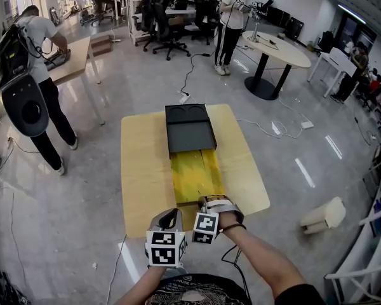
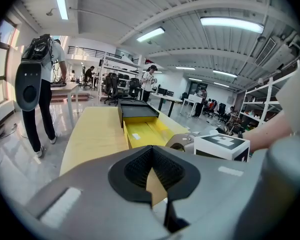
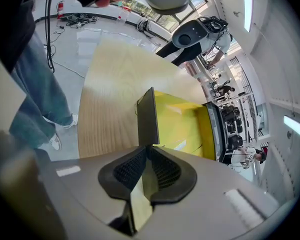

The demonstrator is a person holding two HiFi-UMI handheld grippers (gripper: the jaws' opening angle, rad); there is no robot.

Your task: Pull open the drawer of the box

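Box (image 1: pixel 189 129): black, low, rectangular, lies flat at middle of table's (image 1: pixel 140 170) far edge, open end facing near edge. Drawer (image 1: pixel 195 173): yellow inside, small pale label on floor, dark upright front panel. Pulled far out, level, front close to near edge.

I count one box (image 1: pixel 188 127), one drawer (image 1: pixel 195 173), one wooden table (image 1: pixel 143 164), and my two claws: left gripper (image 1: pixel 170 216), right gripper (image 1: pixel 211 202).

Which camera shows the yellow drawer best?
The head view: it looks down on almost the whole yellow drawer, pulled out of the black box. The left gripper view sees it low and foreshortened; the right gripper view shows only its front panel and part of the inside.
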